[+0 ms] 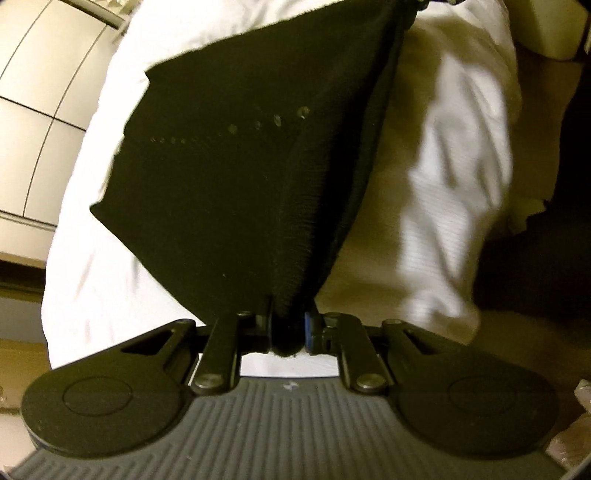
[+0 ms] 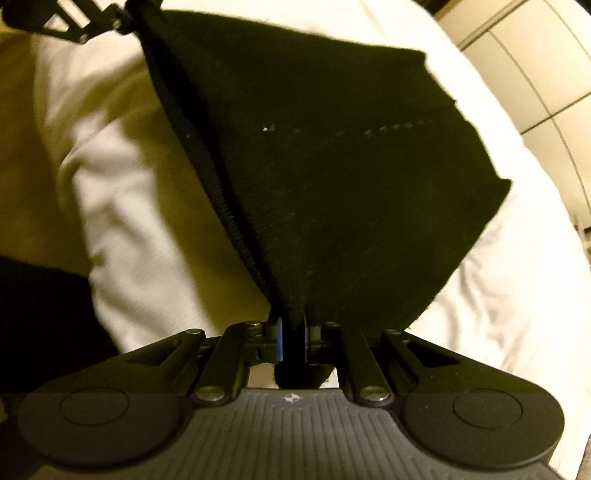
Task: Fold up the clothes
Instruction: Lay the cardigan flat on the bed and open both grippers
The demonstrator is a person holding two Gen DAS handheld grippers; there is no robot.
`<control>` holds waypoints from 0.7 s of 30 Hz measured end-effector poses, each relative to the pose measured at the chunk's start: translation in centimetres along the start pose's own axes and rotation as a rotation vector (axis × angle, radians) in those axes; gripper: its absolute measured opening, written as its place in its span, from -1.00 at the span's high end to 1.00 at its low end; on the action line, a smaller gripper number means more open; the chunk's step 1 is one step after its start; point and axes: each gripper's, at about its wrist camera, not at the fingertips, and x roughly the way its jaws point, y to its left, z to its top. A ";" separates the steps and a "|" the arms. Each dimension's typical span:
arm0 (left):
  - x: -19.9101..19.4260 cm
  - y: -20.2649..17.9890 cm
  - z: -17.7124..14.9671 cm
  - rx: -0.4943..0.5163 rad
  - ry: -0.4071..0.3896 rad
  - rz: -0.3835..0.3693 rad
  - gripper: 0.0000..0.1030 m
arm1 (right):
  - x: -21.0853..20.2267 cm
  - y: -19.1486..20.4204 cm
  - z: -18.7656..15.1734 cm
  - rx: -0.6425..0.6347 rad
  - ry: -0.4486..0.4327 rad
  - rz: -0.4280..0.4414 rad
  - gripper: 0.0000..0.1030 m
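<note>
A black knitted garment [image 1: 236,177] with a ribbed edge and a row of small eyelets hangs stretched between my two grippers above a white bed. My left gripper [image 1: 290,330] is shut on one end of its ribbed edge. My right gripper [image 2: 293,339] is shut on the other end of the garment [image 2: 351,184]. The left gripper also shows at the top left of the right wrist view [image 2: 122,18], pinching the far corner. The cloth's lower part is folded and hangs free.
The white bedding [image 1: 443,184] lies below, with creases and shadows [image 2: 129,184]. Pale cabinet panels [image 1: 33,92] stand beyond the bed's edge, also seen in the right wrist view [image 2: 535,62]. A dark shape [image 1: 546,240] lies at the right.
</note>
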 end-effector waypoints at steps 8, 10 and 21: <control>2.4 -2.2 1.1 -0.117 0.144 0.010 0.51 | -0.6 2.4 -1.5 -0.055 0.061 0.018 -0.21; 0.7 -1.9 1.1 -0.189 0.175 -0.052 0.47 | -2.4 1.2 -1.9 0.028 0.051 0.078 -0.29; -12.9 9.3 6.0 -1.174 0.199 -0.142 0.00 | -15.5 -12.1 -4.0 1.003 -0.047 0.362 -0.75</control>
